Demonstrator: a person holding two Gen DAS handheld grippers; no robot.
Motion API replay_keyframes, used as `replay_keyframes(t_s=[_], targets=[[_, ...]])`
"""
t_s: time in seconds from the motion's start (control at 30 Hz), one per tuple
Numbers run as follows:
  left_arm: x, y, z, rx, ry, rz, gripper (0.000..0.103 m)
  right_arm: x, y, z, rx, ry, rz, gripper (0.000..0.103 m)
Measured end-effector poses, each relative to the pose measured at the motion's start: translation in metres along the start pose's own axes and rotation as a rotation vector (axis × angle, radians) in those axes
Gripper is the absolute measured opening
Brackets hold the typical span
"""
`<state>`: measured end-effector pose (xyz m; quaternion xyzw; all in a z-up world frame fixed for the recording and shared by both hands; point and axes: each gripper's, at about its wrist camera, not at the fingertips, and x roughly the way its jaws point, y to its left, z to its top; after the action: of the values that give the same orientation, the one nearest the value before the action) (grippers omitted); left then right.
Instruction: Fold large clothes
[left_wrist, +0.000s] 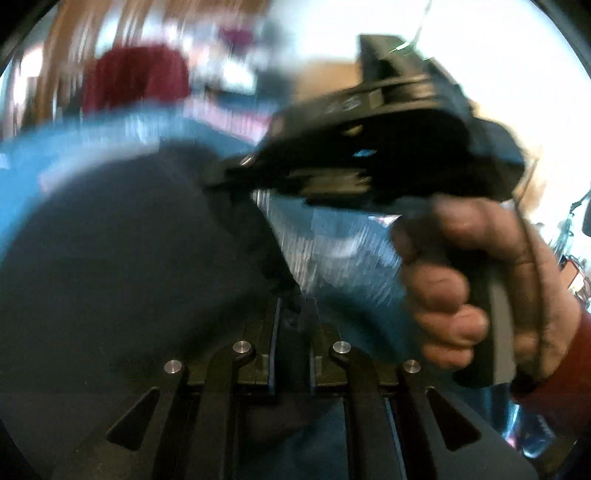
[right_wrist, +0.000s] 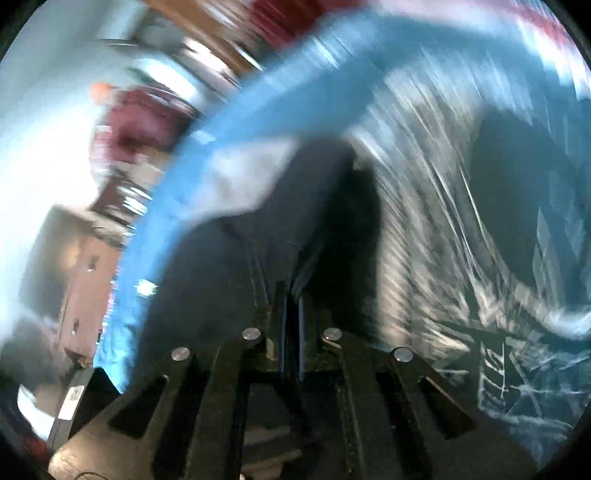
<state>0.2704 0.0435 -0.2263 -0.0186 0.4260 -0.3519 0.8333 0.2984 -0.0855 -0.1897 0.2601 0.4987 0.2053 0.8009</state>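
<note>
Dark navy cloth, the garment (left_wrist: 122, 258), is pinched between the nearly closed jaws of the left gripper (left_wrist: 293, 314), and the right gripper (right_wrist: 293, 295) clamps another edge of it, with the rest draped beyond over the blue surface (right_wrist: 258, 99). Both bites look thin and the views are motion-smeared, so a fast swing could pull a hem free. Beyond the garment, the right hand (left_wrist: 480, 288) crowds close, risking a bunched fold

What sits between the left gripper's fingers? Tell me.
A fold of the dark navy garment is pinched between the left gripper fingers, seen in the left wrist view. The right gripper likewise clamps it.
</note>
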Motion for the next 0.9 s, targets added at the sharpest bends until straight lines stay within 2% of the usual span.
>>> replay_keyframes(t_s=[0.03,0.1,0.17,0.2,0.23,0.3,0.43,0.53,0.63,0.67,0.8,0.9], targets=[[0.017,0.008,-0.004,-0.027,0.057,-0.001,0.012,0.007,-0.008,-0.001,0.023,0.010,-0.007,0.003],[0.014,0.006,0.000,-0.014,0.051,-0.004,0.012,0.006,-0.006,0.001,0.028,0.001,0.021,0.005],[0.000,-0.003,0.001,0.032,0.051,0.009,0.015,0.001,0.001,0.004,0.026,0.006,0.047,0.012],[-0.007,-0.007,-0.002,0.046,0.051,0.011,0.018,-0.002,0.001,0.004,0.033,0.013,0.054,0.021],[-0.022,-0.011,-0.006,0.065,0.042,0.011,0.021,-0.006,0.002,0.002,0.042,0.022,0.051,0.034],[-0.060,-0.013,-0.017,0.099,-0.013,0.026,0.022,-0.022,0.001,-0.006,0.058,0.020,0.057,0.043],[-0.144,0.005,-0.059,0.111,-0.153,0.158,0.038,-0.060,0.002,-0.037,0.067,-0.017,0.085,0.049],[-0.173,0.040,-0.074,0.054,-0.157,0.261,0.038,-0.064,0.012,-0.061,0.051,0.005,0.078,0.055],[-0.172,0.074,-0.089,-0.011,-0.115,0.311,0.038,-0.044,0.018,-0.078,0.024,0.065,0.021,0.057],[-0.170,0.082,-0.089,-0.025,-0.117,0.305,0.038,-0.037,0.018,-0.081,0.028,0.075,0.016,0.057],[-0.147,0.089,-0.078,-0.033,-0.108,0.286,0.039,-0.039,0.004,-0.081,0.074,0.051,0.037,0.057],[-0.124,0.081,-0.068,0.010,-0.092,0.316,0.039,-0.049,0.004,-0.080,0.054,0.042,0.045,0.055]])
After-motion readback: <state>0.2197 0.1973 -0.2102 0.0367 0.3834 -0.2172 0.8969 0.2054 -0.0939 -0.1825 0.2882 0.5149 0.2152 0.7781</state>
